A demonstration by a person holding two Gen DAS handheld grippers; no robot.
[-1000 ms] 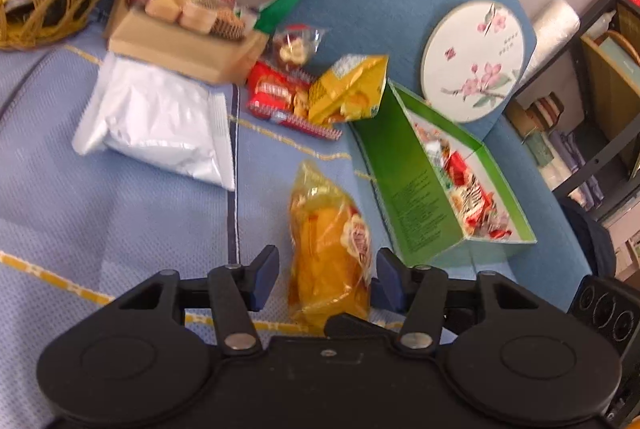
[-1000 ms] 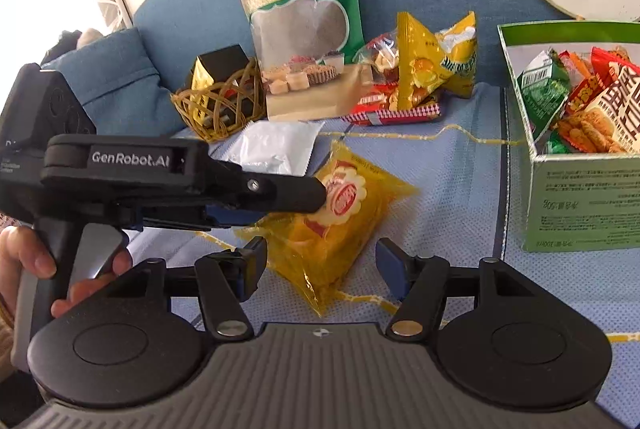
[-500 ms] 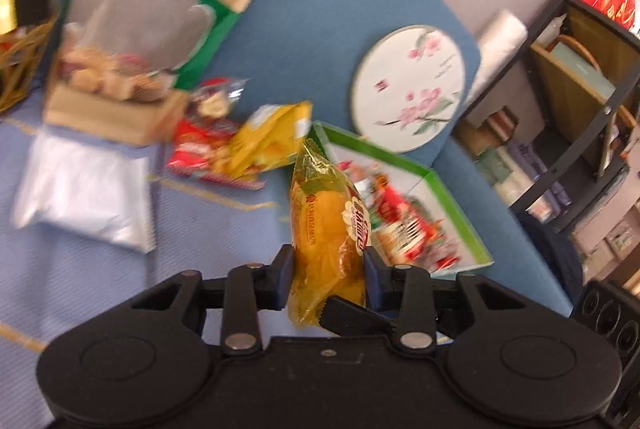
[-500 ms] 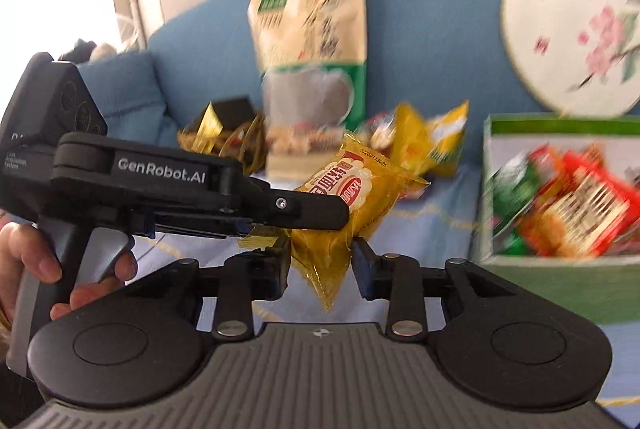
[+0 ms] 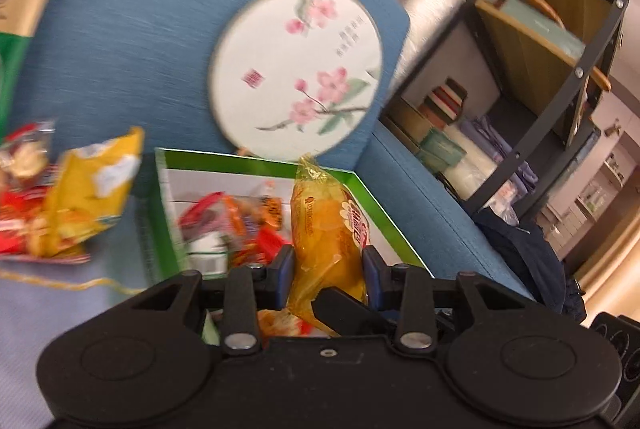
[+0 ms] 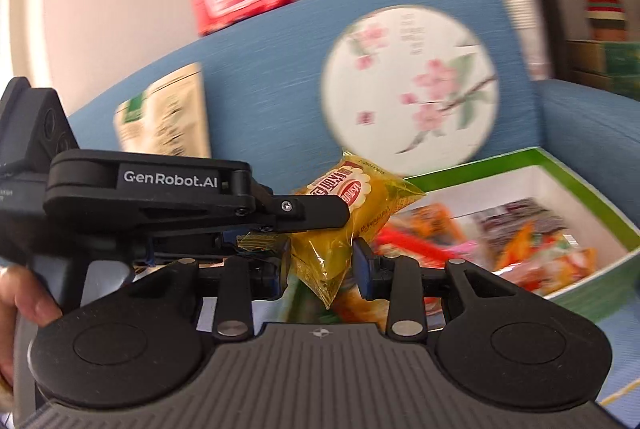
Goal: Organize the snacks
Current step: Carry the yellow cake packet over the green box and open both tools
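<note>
Grip check first: your left gripper [image 5: 328, 271] pinches the yellow crinkly plastic snack packet [image 5: 326, 241] across its lower half, blue pads [image 5: 285, 265] pressed into both sides, and your right gripper [image 6: 320, 261] clamps the same packet [image 6: 340, 213] near its bottom seam. Both sets of jaws have just been closing, with the packet between them. Two grips on one soft pouch, probably because it's floppy and slick; holding it at two spots keeps it upright and stops it folding or sliding out. In the right wrist view, the left gripper's black body comes in from 9 o'clock, its finger lying across the packet's red label. Packet is in the air, clear of the seat, hanging just at the near edge of the green-rimmed white cardboard box [image 5: 384, 217], which already holds assorted red and orange wrappers, so that box looks like the drop target. Box sits on the blue fabric sofa [image 5: 160, 29], open top toward you. At 12 o'clock the round white fan with pink blossoms [image 5: 296, 69] leans on the backrest. At 9 o'clock in the left wrist view, a yellow chip bag [image 5: 92, 189] on red wrappers is not yet sorted. Frames are blurred, so label text is unreadable.
</note>
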